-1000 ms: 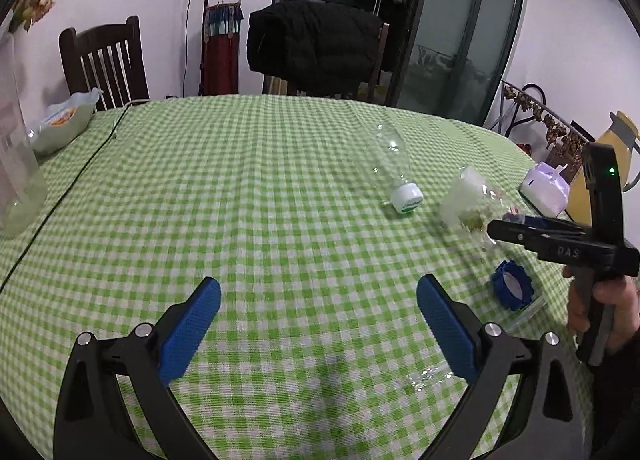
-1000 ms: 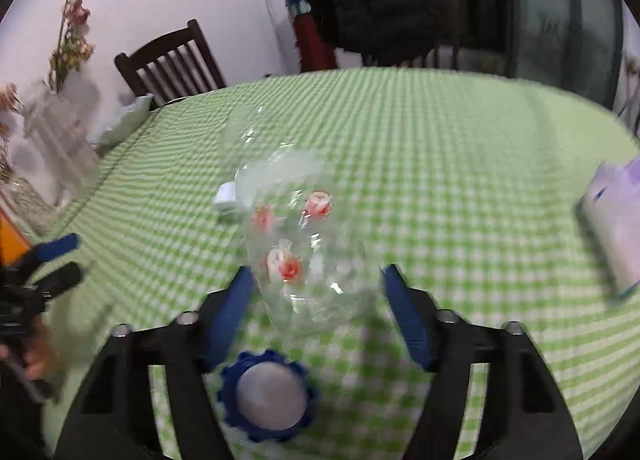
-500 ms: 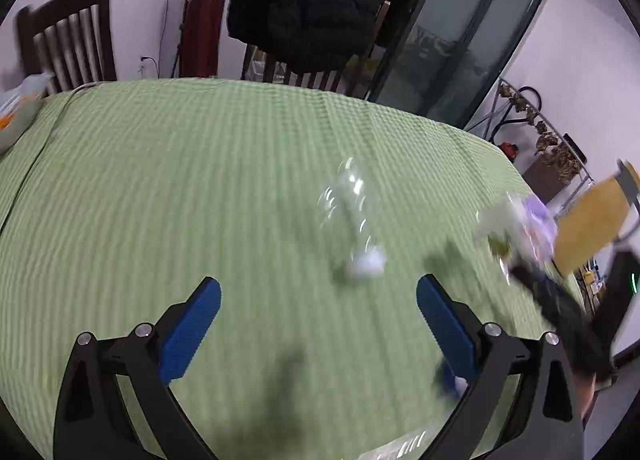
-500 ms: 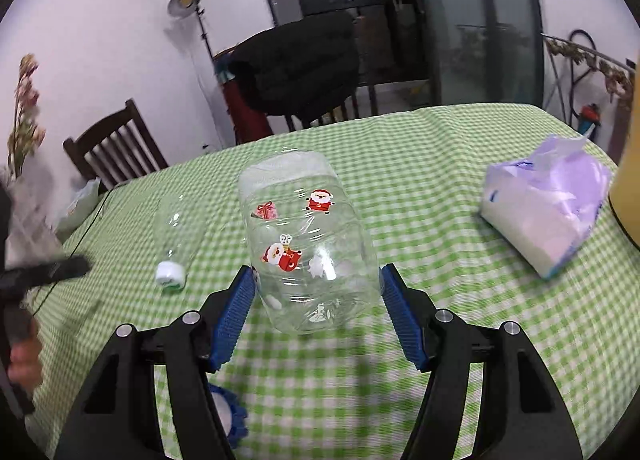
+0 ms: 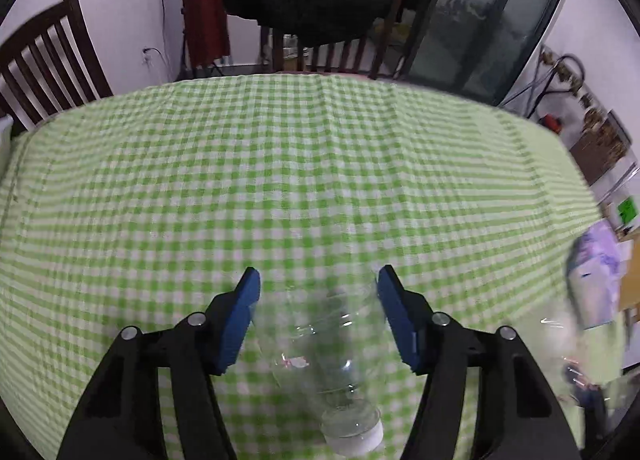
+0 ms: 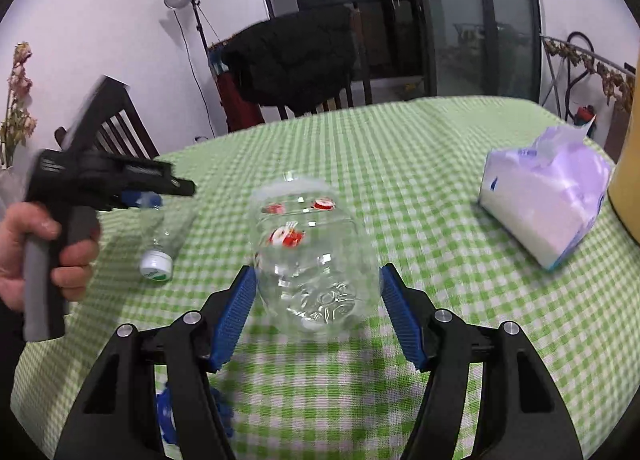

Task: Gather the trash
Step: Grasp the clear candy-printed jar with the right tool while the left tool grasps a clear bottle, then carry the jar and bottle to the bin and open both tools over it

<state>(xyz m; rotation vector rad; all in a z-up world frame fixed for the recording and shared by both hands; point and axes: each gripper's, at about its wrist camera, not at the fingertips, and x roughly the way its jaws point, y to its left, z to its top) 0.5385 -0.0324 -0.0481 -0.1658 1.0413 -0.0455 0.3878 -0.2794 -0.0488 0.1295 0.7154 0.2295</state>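
The left gripper hangs over a clear plastic bottle that lies on the green checked tablecloth. Its jaws have just been closing, and the bottle sits between the blue pads. The picture is blurry there, so I cannot tell if the pads touch the bottle yet. The bottle's white cap points toward the camera.

The right gripper holds a clear jar with little red stickers on it (they look like Santa pictures). Its jaws are about half open, and both blue pads press on the jar's sides.

In the right wrist view, a hand grips the left tool's handle. A pack of tissues lies on the cloth, well apart from the jar. A blue ring-shaped thing lies near the bottom edge.
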